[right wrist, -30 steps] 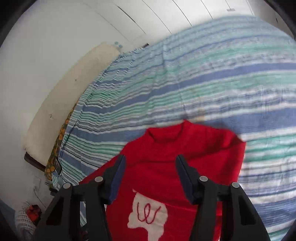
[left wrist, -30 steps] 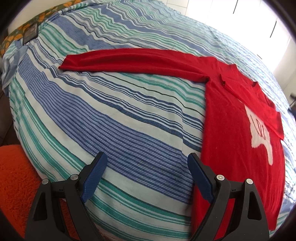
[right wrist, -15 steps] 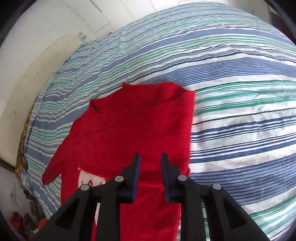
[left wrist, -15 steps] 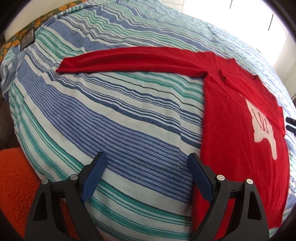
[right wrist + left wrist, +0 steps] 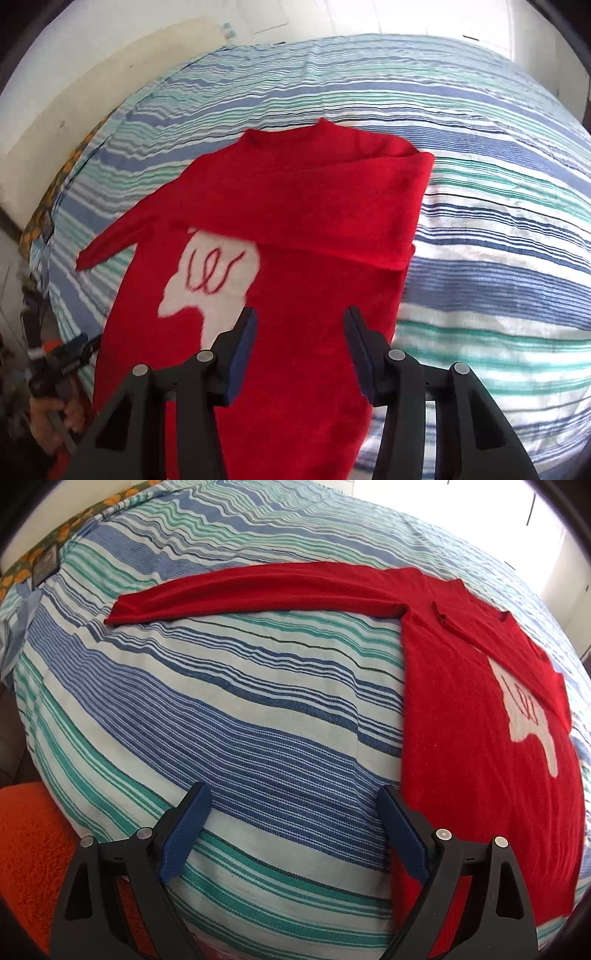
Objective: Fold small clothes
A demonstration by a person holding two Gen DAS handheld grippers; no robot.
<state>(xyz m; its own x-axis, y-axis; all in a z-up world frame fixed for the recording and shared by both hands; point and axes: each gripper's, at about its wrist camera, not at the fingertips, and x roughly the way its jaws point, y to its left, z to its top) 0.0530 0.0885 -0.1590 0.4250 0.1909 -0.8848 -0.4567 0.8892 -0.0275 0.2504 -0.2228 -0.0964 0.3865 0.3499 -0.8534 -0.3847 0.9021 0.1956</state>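
Observation:
A small red sweater (image 5: 476,716) with a white patch on its chest lies flat on the striped bedspread (image 5: 229,709). One long sleeve (image 5: 258,590) stretches out to the left. The other sleeve (image 5: 332,221) is folded across the chest. My left gripper (image 5: 295,797) hovers open over the bedspread just left of the sweater's body, nothing between its fingers. My right gripper (image 5: 301,321) hangs above the sweater's lower body, its jaws opening, with only flat cloth below them and nothing pinched.
An orange fluffy rug (image 5: 33,849) lies off the bed's near-left edge. A dark flat object (image 5: 44,566) sits on the far-left corner. The hand holding the left gripper (image 5: 55,373) shows at the right wrist view's lower left. White wall behind.
The right gripper narrowed, then widened again, and shifted over the sweater, so the folded sleeve and white patch now show. The left gripper has stayed nearly still and open.

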